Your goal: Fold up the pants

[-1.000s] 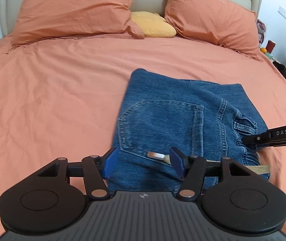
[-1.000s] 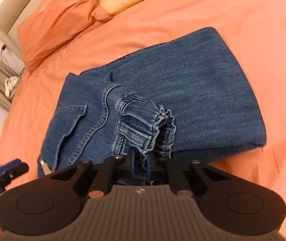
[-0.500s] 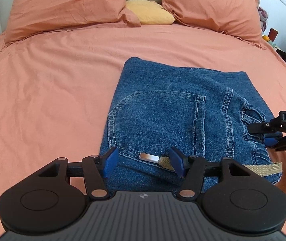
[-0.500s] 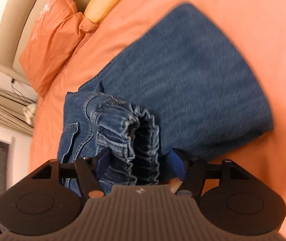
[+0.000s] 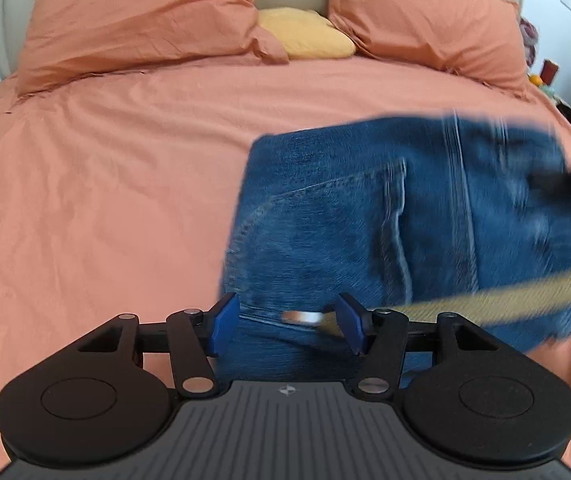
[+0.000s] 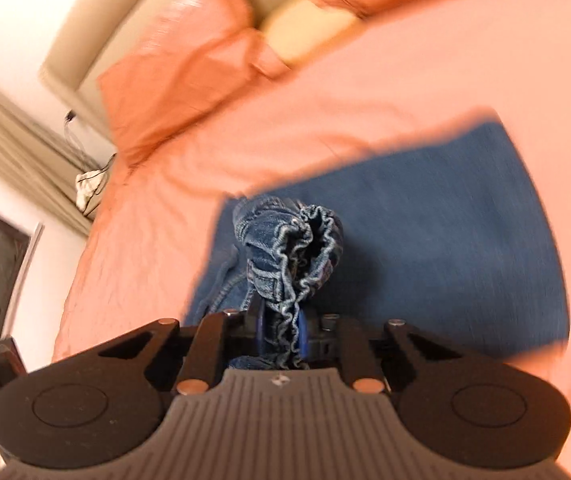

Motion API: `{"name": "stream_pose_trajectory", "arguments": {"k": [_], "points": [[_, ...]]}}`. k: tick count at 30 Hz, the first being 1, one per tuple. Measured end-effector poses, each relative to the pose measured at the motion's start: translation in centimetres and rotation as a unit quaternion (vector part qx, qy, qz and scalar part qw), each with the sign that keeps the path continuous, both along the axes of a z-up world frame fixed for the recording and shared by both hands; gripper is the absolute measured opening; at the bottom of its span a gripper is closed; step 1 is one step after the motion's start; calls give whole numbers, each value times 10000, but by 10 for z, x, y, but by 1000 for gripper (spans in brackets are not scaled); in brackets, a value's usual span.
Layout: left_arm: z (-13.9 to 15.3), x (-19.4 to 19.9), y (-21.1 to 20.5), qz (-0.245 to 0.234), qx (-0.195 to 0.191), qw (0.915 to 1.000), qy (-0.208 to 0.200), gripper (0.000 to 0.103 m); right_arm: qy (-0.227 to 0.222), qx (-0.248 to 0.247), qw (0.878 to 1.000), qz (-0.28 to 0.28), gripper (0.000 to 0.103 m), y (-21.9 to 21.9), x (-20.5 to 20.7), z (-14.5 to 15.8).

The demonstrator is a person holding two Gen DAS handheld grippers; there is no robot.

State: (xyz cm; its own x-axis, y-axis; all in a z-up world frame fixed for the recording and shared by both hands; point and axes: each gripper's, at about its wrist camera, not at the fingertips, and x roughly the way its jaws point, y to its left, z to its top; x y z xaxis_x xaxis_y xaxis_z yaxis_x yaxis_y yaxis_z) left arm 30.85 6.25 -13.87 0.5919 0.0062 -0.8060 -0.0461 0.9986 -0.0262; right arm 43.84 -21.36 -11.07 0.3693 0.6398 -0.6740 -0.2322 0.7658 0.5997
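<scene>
On the orange bed sheet [image 5: 125,200] lie folded jeans [image 5: 345,220]. The right gripper [image 6: 281,332] has just closed, clamping their gathered waistband [image 6: 305,240], apparently lifted. The left gripper [image 5: 287,328] stands apart over the near edge.

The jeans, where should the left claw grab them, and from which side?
Grip the near waistband edge of the jeans, left of the belt tip, coming in low from the near side. That hem lies flat between the left claw pads already; the right claw holds the bunched waistband.
</scene>
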Motion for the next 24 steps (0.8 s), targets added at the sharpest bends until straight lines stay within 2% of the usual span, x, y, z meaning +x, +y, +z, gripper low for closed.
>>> {"name": "stream_pose_trajectory", "arguments": {"k": [4, 7, 10, 13, 16, 24], "points": [[16, -2, 11, 231, -8, 9994, -255, 66, -424, -135, 9987, 230, 10, 30, 35, 64], [24, -1, 23, 402, -85, 9984, -379, 66, -552, -182, 9980, 260, 10, 48, 59, 101], [27, 3, 31, 488, -161, 9979, -399, 66, -714, -133, 9971, 243, 10, 52, 76, 128], [24, 8, 33, 476, -266, 9978, -376, 66, -819, -218, 9963, 169, 10, 44, 88, 137], [17, 16, 28, 304, -366, 9983, -333, 66, -665, -409, 9969, -41, 10, 13, 96, 119], [-5, 43, -3, -175, -502, 9982, -286, 65, 284, -641, 9941, -827, 9, -81, 113, -4]]}}
